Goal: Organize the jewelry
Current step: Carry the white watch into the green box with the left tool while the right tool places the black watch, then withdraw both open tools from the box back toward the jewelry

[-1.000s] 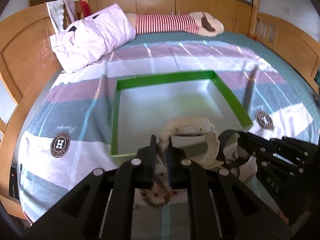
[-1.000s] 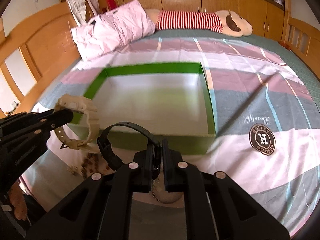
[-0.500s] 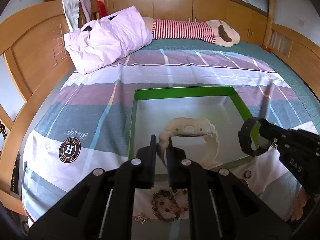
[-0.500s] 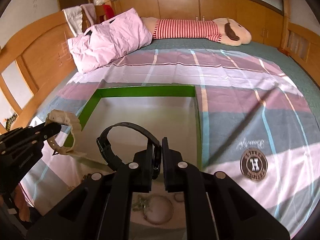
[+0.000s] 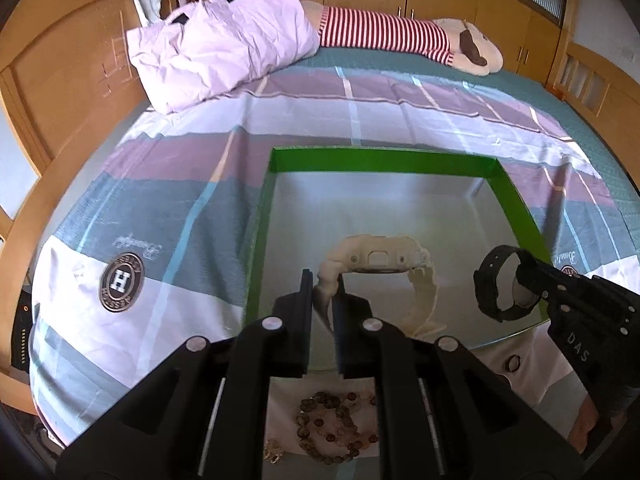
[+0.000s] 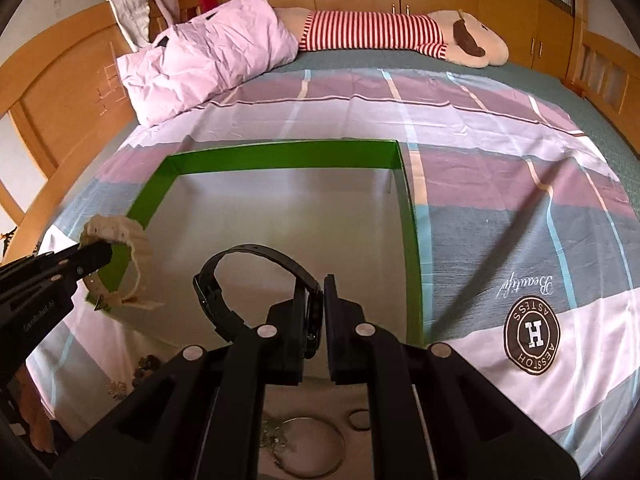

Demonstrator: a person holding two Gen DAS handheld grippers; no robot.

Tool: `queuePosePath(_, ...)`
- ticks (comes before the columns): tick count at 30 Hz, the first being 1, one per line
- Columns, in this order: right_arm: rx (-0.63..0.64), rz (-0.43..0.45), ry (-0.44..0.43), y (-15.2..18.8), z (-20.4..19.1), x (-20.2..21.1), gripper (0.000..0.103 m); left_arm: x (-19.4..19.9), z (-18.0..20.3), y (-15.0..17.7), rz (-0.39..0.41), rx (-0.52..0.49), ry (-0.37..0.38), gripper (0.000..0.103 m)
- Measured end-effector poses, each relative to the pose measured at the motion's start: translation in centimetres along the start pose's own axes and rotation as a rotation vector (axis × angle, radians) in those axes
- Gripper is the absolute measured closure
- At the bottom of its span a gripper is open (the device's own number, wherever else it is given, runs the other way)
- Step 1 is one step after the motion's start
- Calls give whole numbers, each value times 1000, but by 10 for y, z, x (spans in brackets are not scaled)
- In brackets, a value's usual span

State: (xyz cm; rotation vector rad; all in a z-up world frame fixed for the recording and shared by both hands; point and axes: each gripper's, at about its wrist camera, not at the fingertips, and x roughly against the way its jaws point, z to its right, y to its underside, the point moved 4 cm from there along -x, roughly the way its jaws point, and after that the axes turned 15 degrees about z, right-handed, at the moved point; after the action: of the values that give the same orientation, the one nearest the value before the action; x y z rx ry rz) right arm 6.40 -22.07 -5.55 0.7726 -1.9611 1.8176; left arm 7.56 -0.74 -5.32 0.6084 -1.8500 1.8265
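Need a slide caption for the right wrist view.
Right hand-held gripper holds black watch over green-walled box; left hand-held gripper brings beige watch.

open box (image 5: 384, 162) flat on the bed (image 5: 168, 184), pillow (image 5: 216, 36) and plush toy (image 5: 400, 36) behind it by the headboard. two watches held over the box: one (image 5: 380, 260) at left, other (image 5: 500, 284) at right. bead bracelet (image 5: 332, 428) and ring (image 5: 513, 362) on the bed before the box.

Both tools are matte black plastic with angular, open-frame bodies. Left gripper (image 5: 323, 280): two flat parallel fingers, four round silver screw heads across the frame. Right gripper (image 6: 318, 284): same build and screws; its side carries pale lettering "DAS" in the left wrist view.
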Motion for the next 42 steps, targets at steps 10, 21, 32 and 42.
queuePosePath(10, 15, 26, 3, -2, -6, 9, 57, 0, 0, 0, 6, 17, 3, 73)
queuePosePath(21, 35, 20, -53, 7, -19, 37, 55, 20, 5, 0, 40, -39, 6, 65)
queuePosePath(32, -14, -106, -39, 45, -3, 44, 41, 43, 10, 11, 74, -118, 7, 53)
queuePosePath(42, 38, -192, -19, 66, -8, 28, 41, 43, 13, 21, 62, -155, 5, 43)
